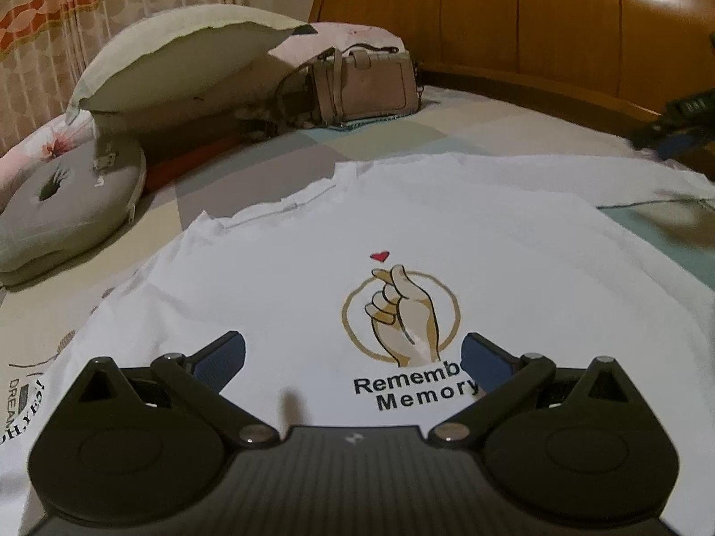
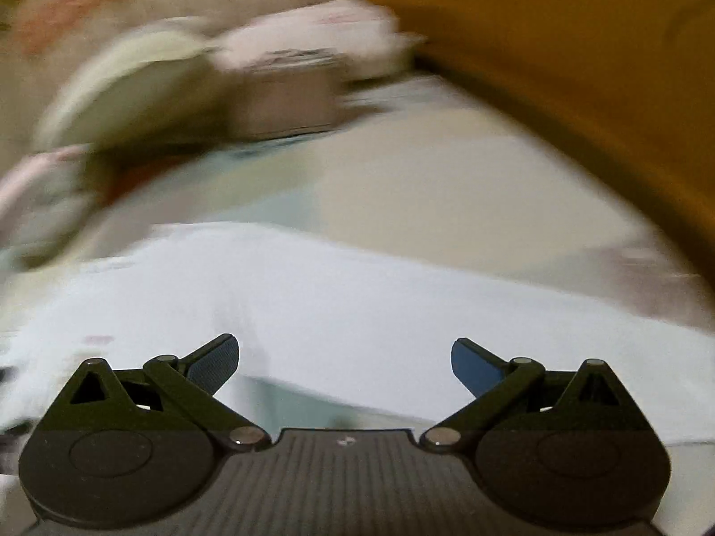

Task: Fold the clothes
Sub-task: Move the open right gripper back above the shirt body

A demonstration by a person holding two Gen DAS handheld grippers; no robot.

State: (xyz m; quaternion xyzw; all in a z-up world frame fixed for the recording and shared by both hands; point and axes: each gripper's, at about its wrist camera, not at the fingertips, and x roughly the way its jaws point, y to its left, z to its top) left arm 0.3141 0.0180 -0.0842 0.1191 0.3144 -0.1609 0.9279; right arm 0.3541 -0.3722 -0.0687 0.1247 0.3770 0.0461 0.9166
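Note:
A white T-shirt (image 1: 447, 223) lies spread flat on the bed, print side up, with a finger-heart drawing (image 1: 402, 312) and the words "Remember Memory". My left gripper (image 1: 353, 357) hovers open just above the shirt's lower part, nothing between its blue pads. At the far right edge of that view a dark blurred shape (image 1: 679, 125) shows, likely the other gripper. The right wrist view is heavily motion-blurred: my right gripper (image 2: 344, 362) is open over the shirt's (image 2: 357, 303) near edge, empty.
A pale cushion (image 1: 178, 53), a grey round cushion (image 1: 67, 205) and a pink handbag (image 1: 366, 85) sit at the bed's far left. A wooden headboard (image 1: 558, 13) runs along the back right. A second printed white garment (image 1: 27, 402) lies at the left edge.

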